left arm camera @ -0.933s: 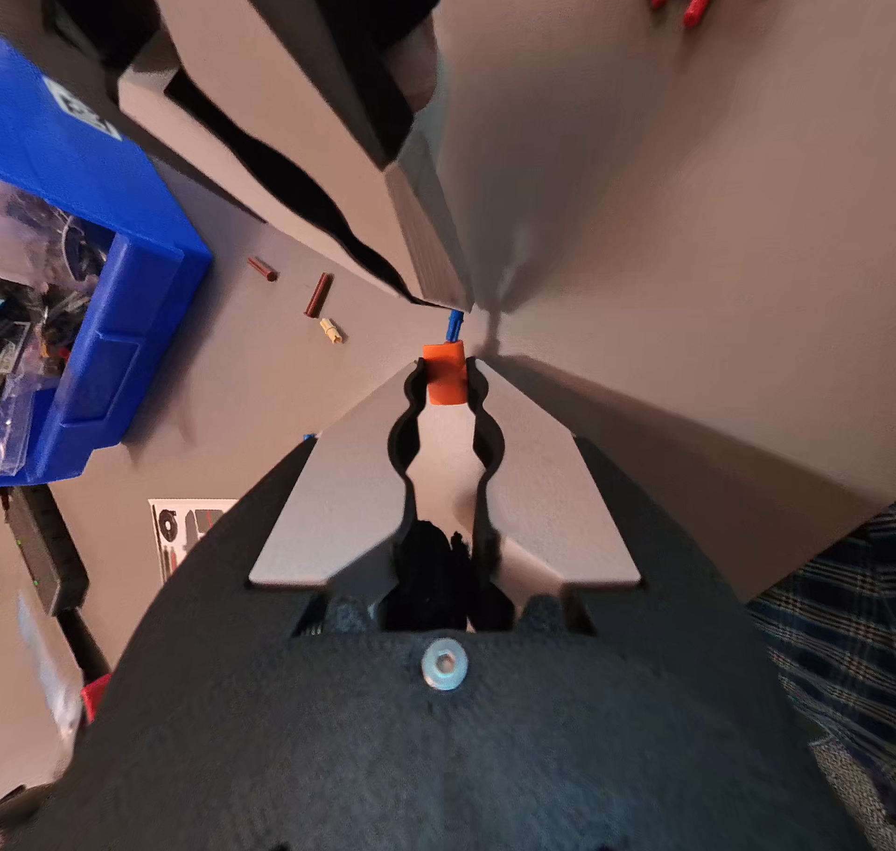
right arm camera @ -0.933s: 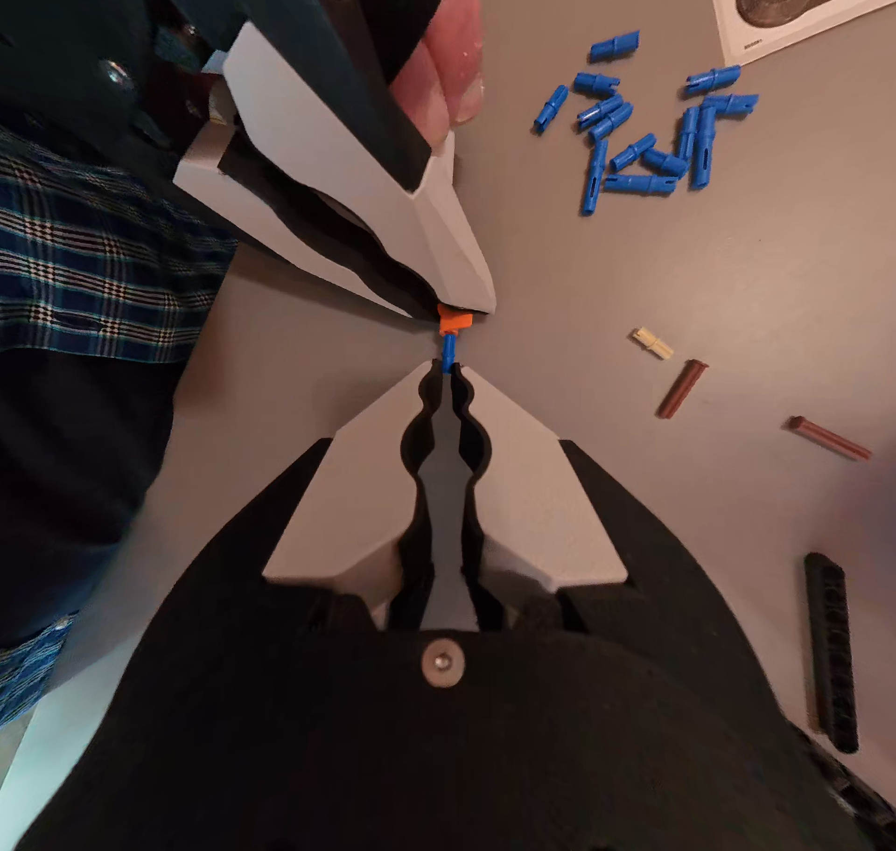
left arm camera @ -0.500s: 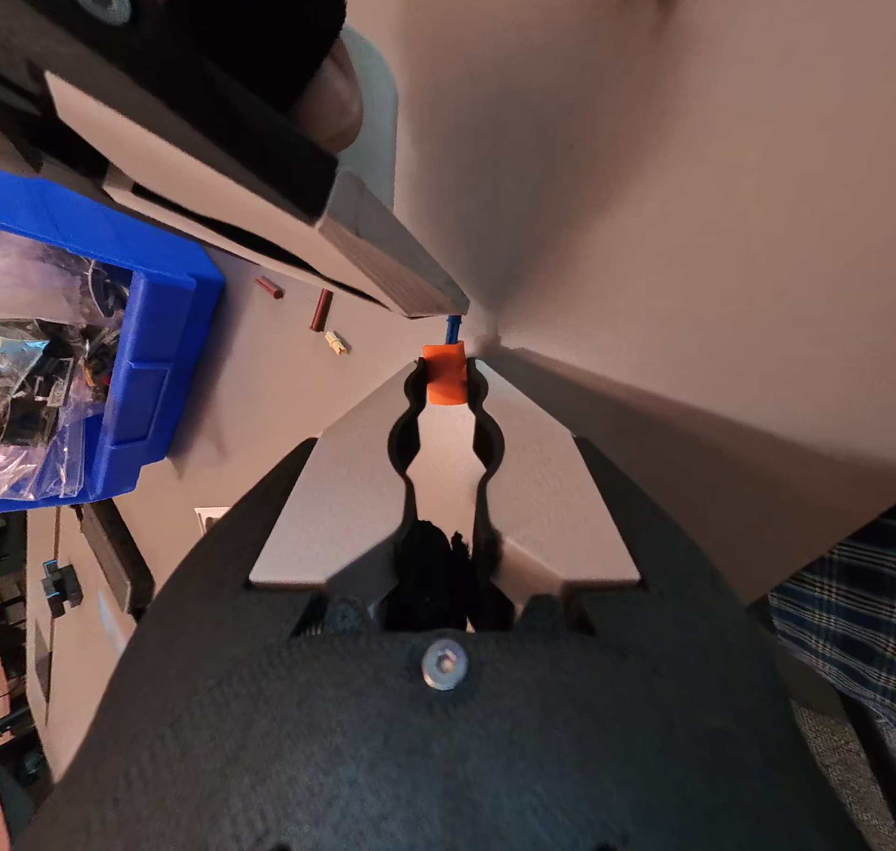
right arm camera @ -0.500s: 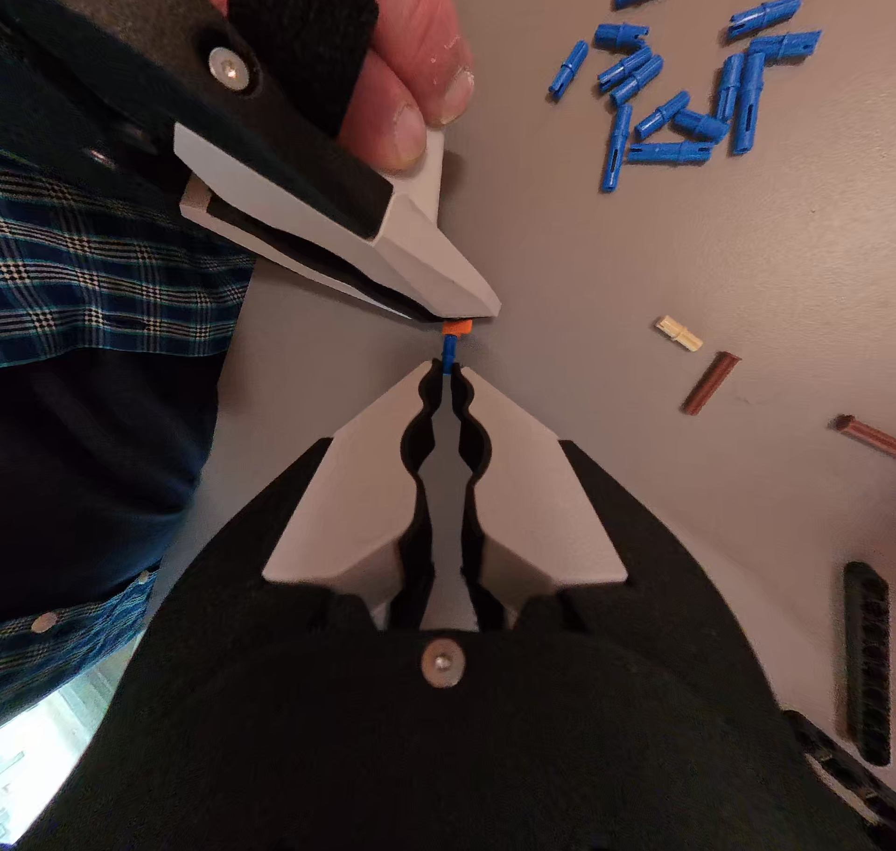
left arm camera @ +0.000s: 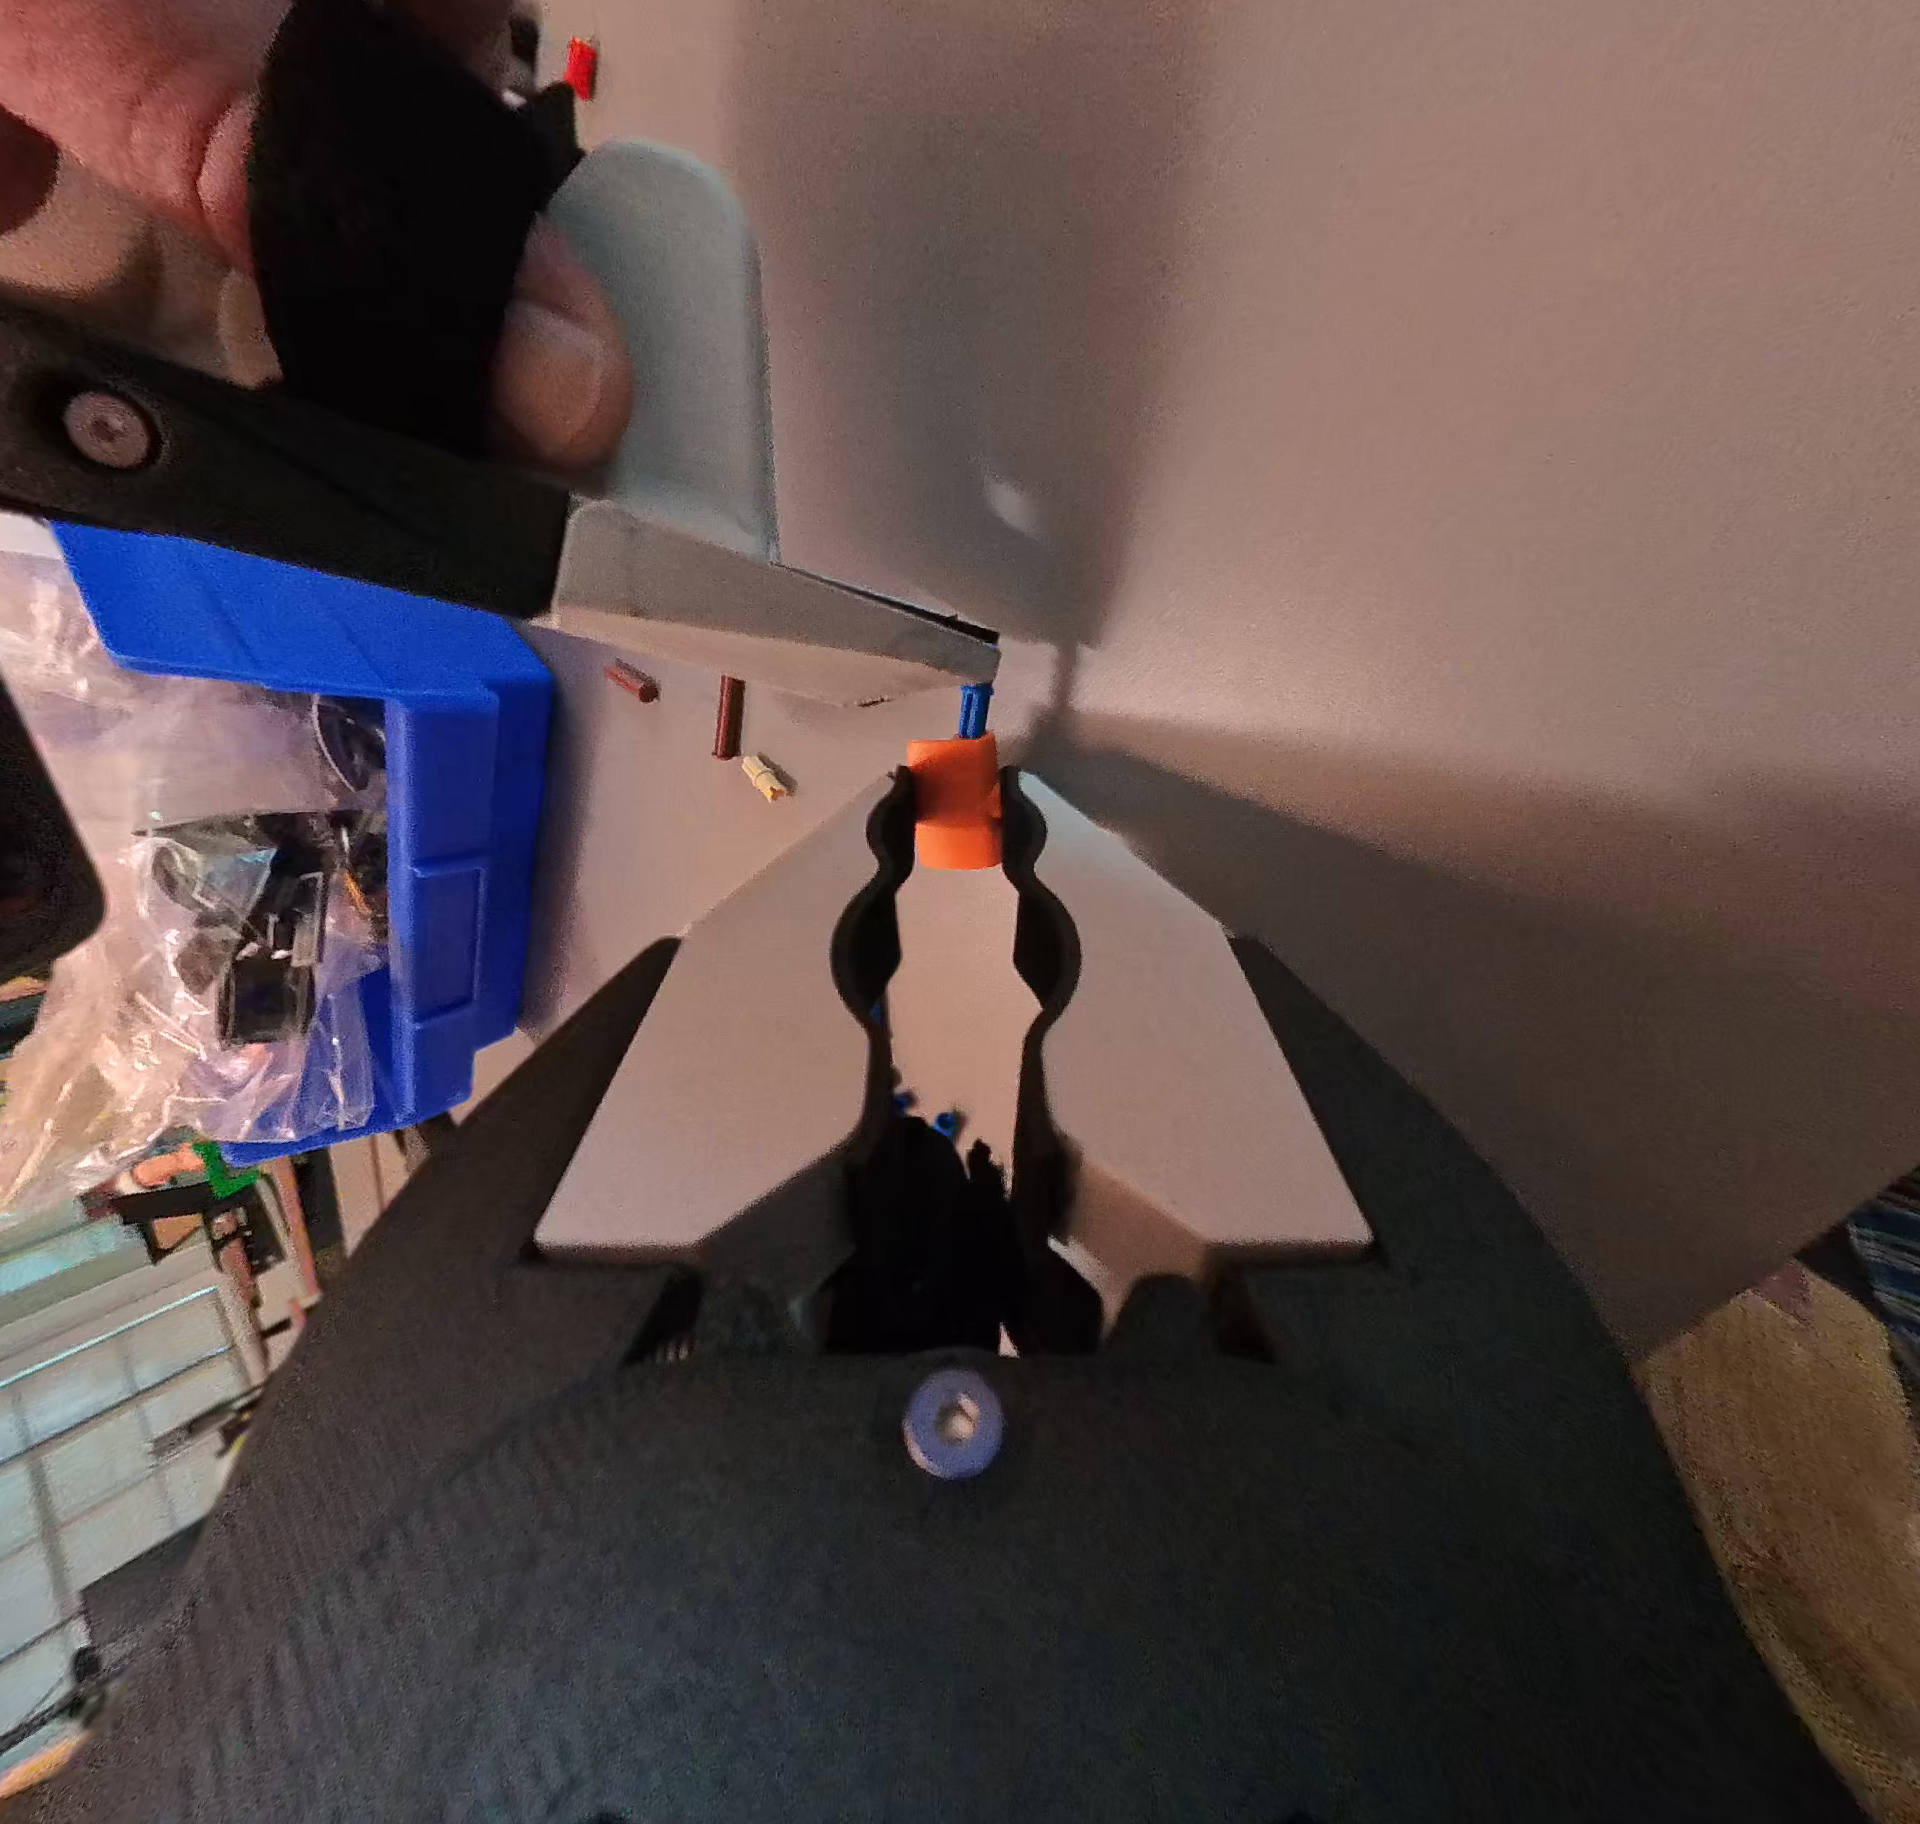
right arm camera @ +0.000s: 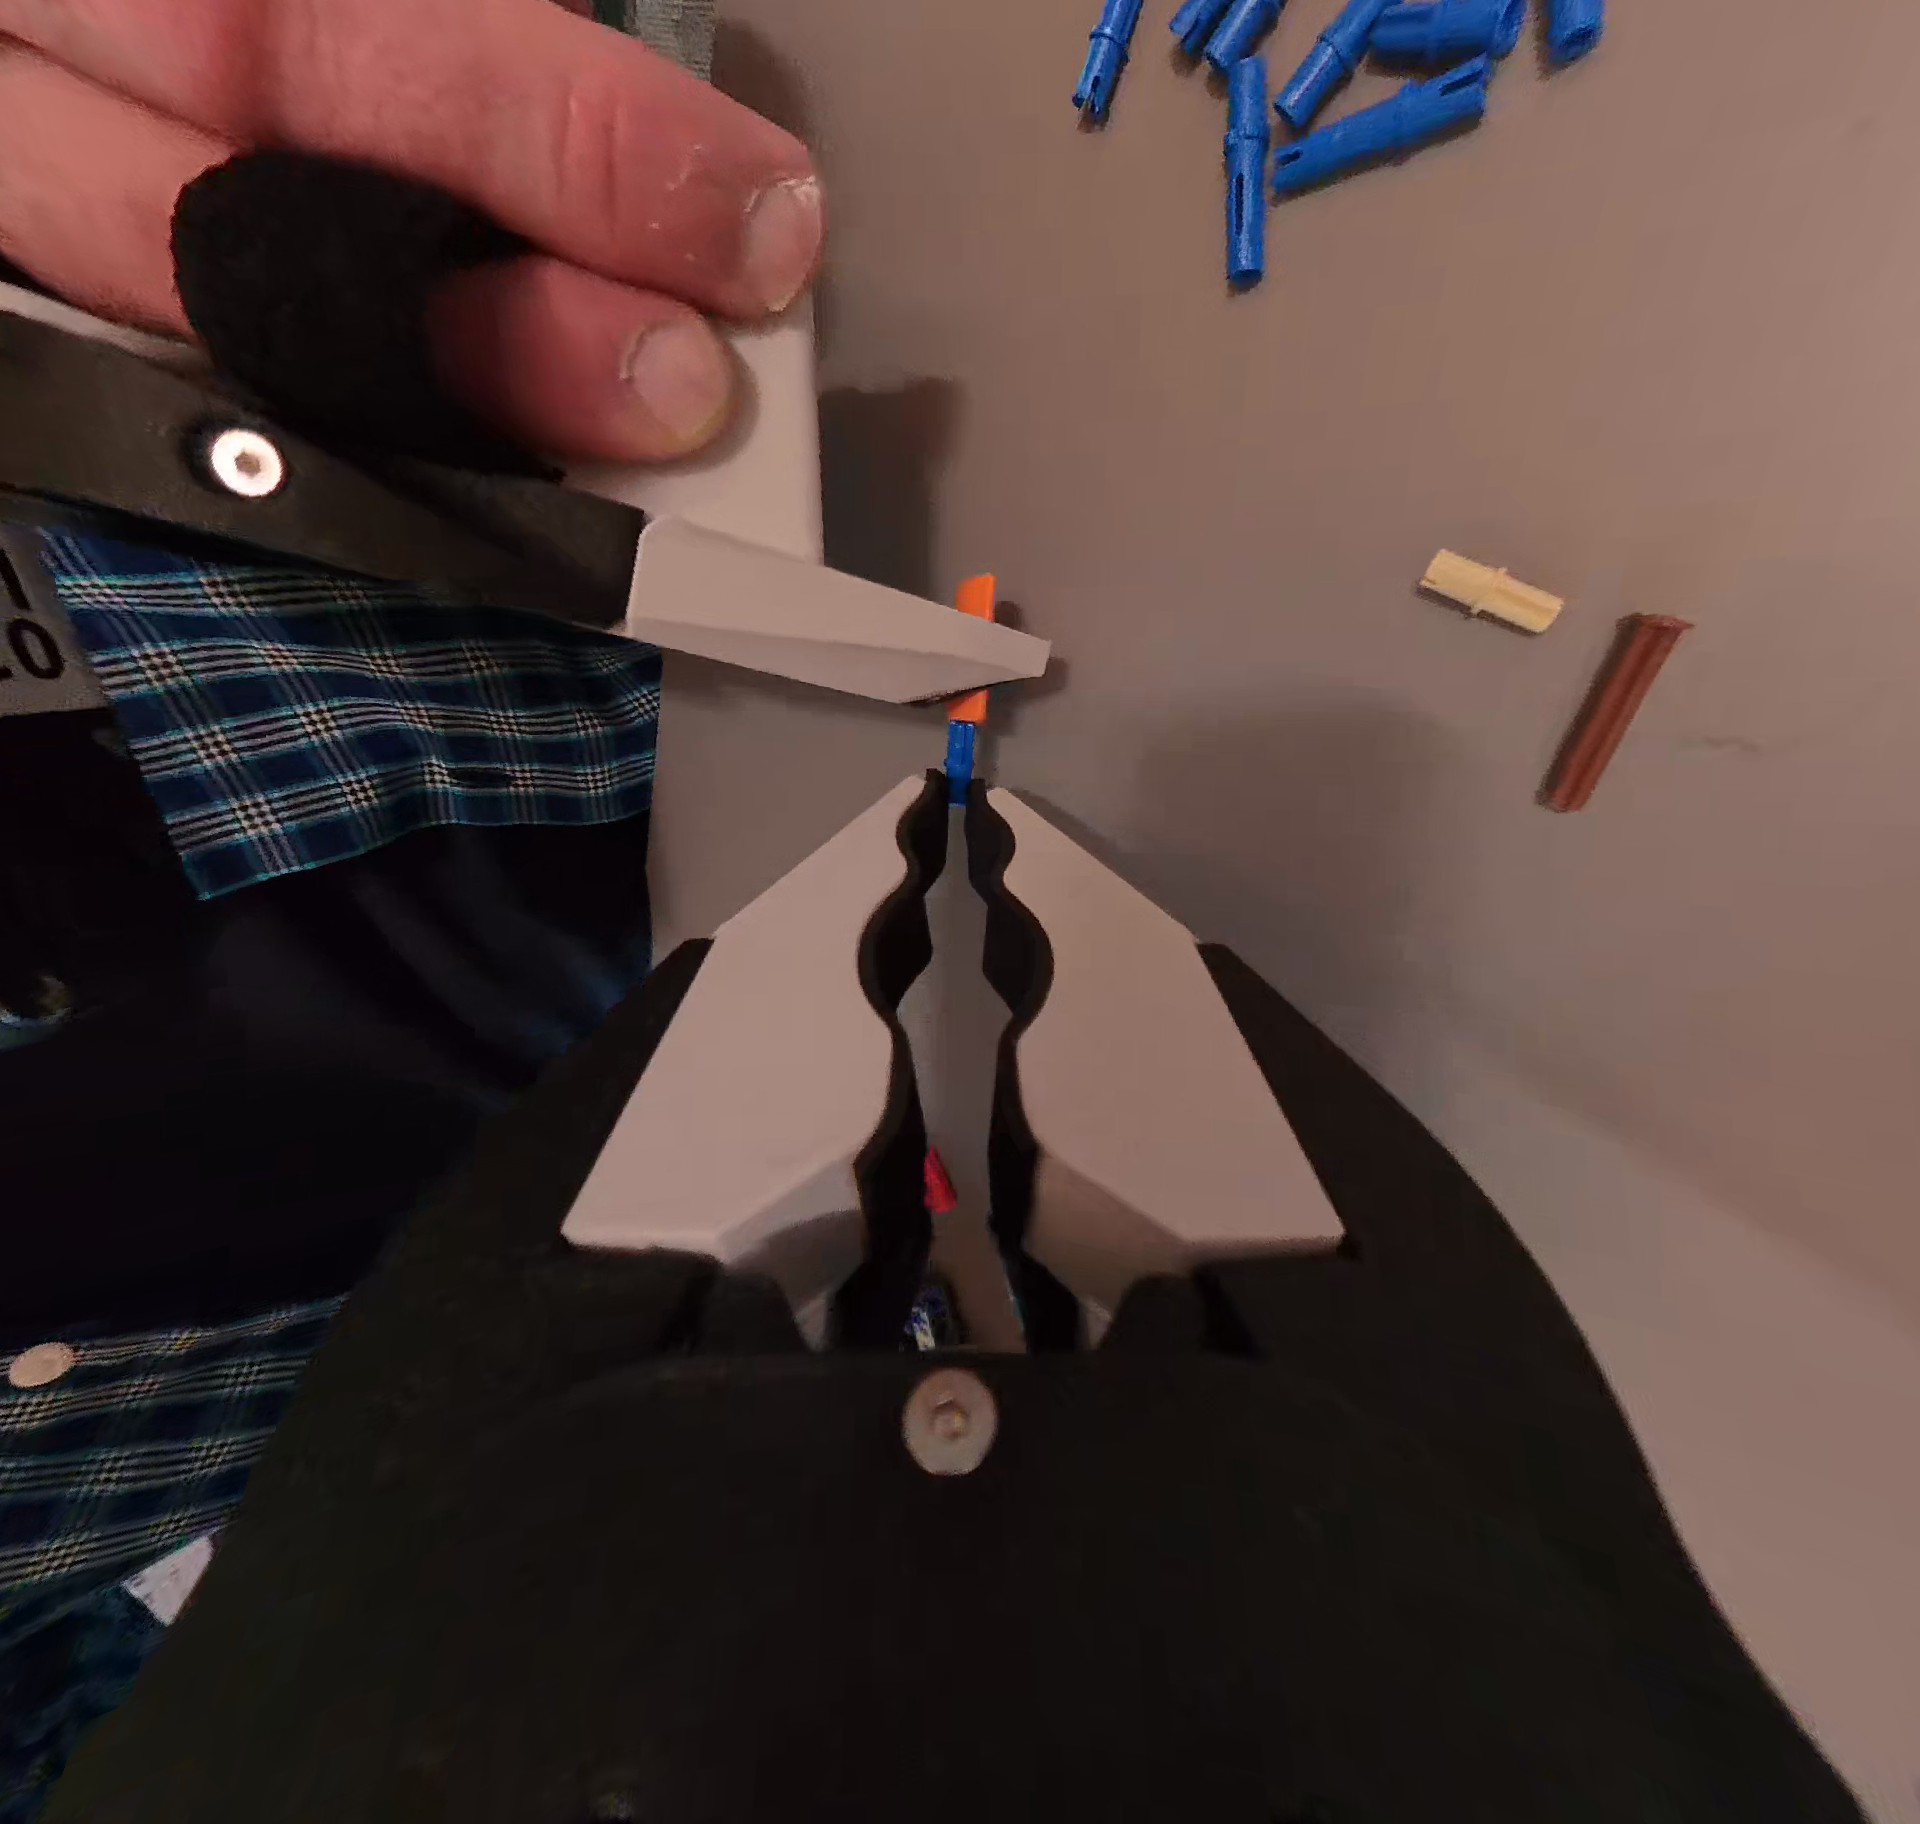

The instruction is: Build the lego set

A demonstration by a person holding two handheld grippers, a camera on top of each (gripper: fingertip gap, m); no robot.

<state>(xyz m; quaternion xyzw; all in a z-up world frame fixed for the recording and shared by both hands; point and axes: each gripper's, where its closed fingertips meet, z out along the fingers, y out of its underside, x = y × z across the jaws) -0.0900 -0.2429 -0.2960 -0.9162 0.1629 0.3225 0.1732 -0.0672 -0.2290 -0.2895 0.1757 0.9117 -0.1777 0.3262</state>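
Holding a small orange piece (left arm camera: 951, 806) tight, the left gripper (left arm camera: 954, 787) has its two fingers squeezed on the sides of it, near the middle of the left wrist view. A thin blue pin (left arm camera: 972, 709) sticks out of the top of the orange piece. In the right wrist view, the right gripper (right arm camera: 954, 787) is pinched shut on the other end of that same blue pin (right arm camera: 960, 748), just above the middle of the picture. So the two grippers meet tip to tip, up off the grey table (right arm camera: 1351, 943).

Both pieces look tiny, light and hard. They are smooth plastic, so they could slip or pop out if the squeeze is weak. The pin is very thin, so it is best held by its end, straight, and pushed along its length. The orange piece is best held by its flat sides, as it is now.

The right gripper comes in from the upper left of the left wrist view, lying almost flat, with a hand (left arm camera: 135, 81) wrapped on it. The left gripper does the same in the right wrist view, with fingers (right arm camera: 665, 164) on top.

More blue pins (right arm camera: 1351, 49) lie at the upper right there, and a tan pin (right arm camera: 1491, 604) and a brown stick (right arm camera: 1610, 709) lie below them. A blue bin (left arm camera: 447, 839) sits at the left of the left wrist view.
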